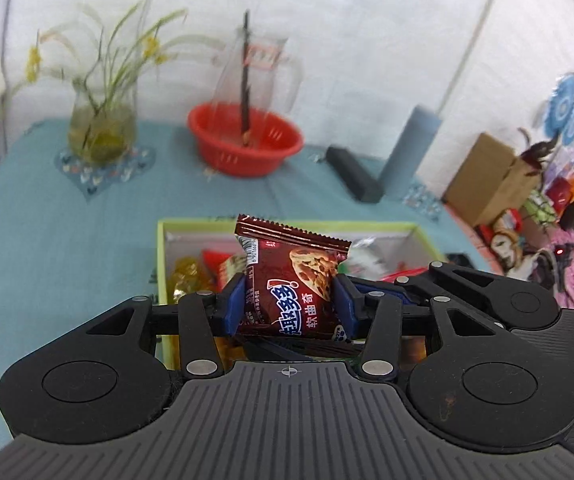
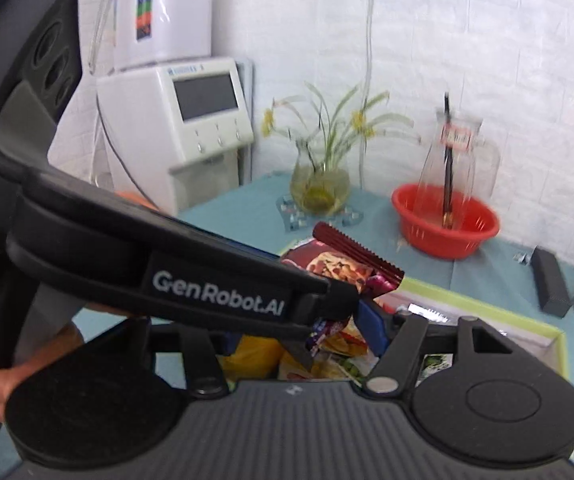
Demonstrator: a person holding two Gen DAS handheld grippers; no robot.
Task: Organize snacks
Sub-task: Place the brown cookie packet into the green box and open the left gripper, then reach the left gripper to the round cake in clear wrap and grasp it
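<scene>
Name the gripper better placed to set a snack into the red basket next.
Left. The left gripper already clamps the cookie packet, with the red basket straight ahead. The right gripper is blocked behind it, its grip unclear.

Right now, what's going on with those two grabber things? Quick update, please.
Left gripper: fingers clamped on brown cookie packet, held above green-rimmed snack box. Right gripper: mostly hidden behind left one, state unclear. Red basket beyond, nothing blocking.

One cookie packet, two grippers.
</scene>
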